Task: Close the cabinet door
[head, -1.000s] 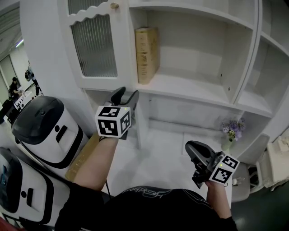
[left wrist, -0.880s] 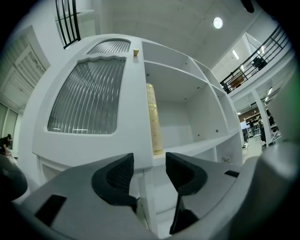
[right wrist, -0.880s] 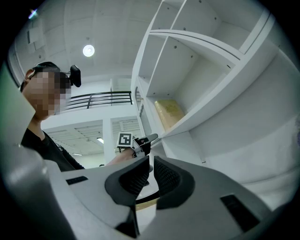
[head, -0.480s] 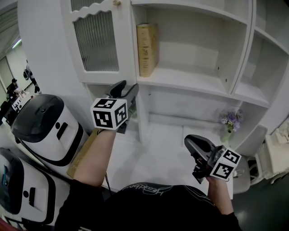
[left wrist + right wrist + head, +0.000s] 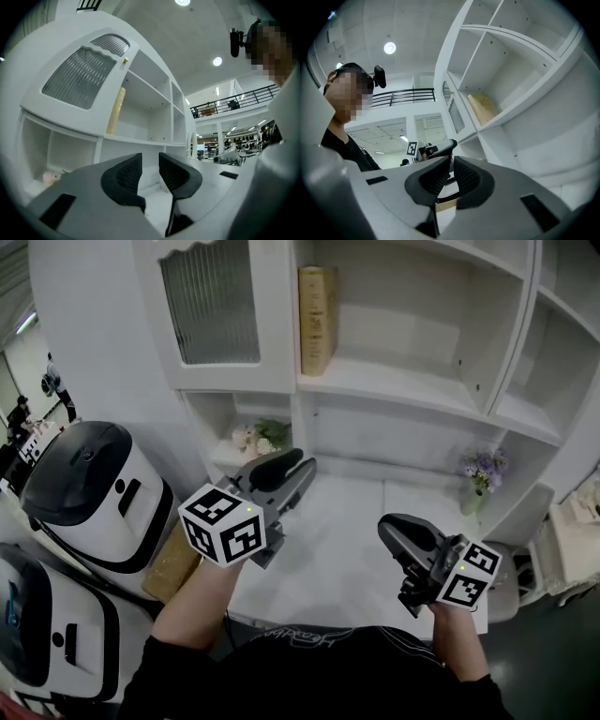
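Observation:
The white cabinet door [image 5: 211,306] with ribbed glass lies flush against the cabinet front at the upper left; in the left gripper view the door [image 5: 79,77] shows with its small gold knob [image 5: 125,60] at the edge. My left gripper [image 5: 298,465] hangs well below and in front of the door, over the lower shelf [image 5: 347,559], apart from everything. Its jaws are closing with a clear gap and nothing between them [image 5: 150,161]. My right gripper [image 5: 386,526] hovers at the lower right, shut and empty [image 5: 451,164].
A tan book [image 5: 319,320] stands upright on the open shelf right of the door. Pink flowers [image 5: 255,437] sit in the low left compartment, and a vase of purple flowers [image 5: 480,470] at the right. White-and-black machines [image 5: 89,493] and a cardboard box [image 5: 173,563] stand at the left.
My left gripper has drawn back from the door's lower edge, down and toward me, and its jaws have narrowed. The right gripper has shifted slightly. The view has dropped lower on the cabinet.

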### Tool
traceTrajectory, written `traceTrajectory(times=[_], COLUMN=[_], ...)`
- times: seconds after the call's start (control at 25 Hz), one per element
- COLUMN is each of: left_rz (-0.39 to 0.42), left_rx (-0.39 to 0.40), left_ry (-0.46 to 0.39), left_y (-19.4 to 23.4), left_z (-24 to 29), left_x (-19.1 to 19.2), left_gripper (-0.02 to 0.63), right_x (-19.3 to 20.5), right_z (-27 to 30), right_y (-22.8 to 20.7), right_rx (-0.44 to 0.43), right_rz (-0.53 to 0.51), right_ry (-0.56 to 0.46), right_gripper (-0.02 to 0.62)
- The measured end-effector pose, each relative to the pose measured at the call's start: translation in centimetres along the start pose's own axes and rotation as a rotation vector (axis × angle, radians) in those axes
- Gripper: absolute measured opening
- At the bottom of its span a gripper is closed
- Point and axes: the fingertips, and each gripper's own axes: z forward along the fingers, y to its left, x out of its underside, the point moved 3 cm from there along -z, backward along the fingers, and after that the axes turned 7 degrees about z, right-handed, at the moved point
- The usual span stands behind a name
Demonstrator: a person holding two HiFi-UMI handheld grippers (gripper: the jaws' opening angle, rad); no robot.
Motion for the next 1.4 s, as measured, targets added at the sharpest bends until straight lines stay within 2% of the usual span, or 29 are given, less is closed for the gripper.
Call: traceTrajectory(times=[0.16, 0.28, 0.36, 0.56, 0.88, 1.4], left_rz=[-0.073, -0.087, -0.087, -0.115, -0.152, -0.190], left_rx=[0.090, 0.131, 0.126, 0.110, 0.059, 0.054], left_ry=[0.012, 0.019, 0.020, 0.025, 0.054, 0.081], left_y=[-3.6, -5.9, -7.1, -9.1, -8.6, -8.6], left_z=[-1.9, -3.0, -3.7, -4.7, -5.8, -5.3], left_x=[2.1, 3.0, 3.6, 5.4, 7.8, 9.1], left_gripper=[0.099, 0.072, 0.044, 0.039, 0.038, 0.038], right_x=[1.2, 1.7, 2.2, 3.1, 4.9, 6.3], right_z=[0.1, 0.2, 0.2, -0.5, -1.0, -0.3], right_y=[0.8, 1.0, 1.3, 1.9, 1.8, 0.7], right_rx=[0.020, 0.029, 0.038, 0.069, 0.092, 0.076], right_rz=[-0.008, -0.010, -0.015, -0.021, 0.013, 0.056], right_ry=[0.005, -0.017, -0.020, -0.042, -0.035, 0.000], right_gripper=[0.055, 0.055, 0.055, 0.055, 0.055, 0.055])
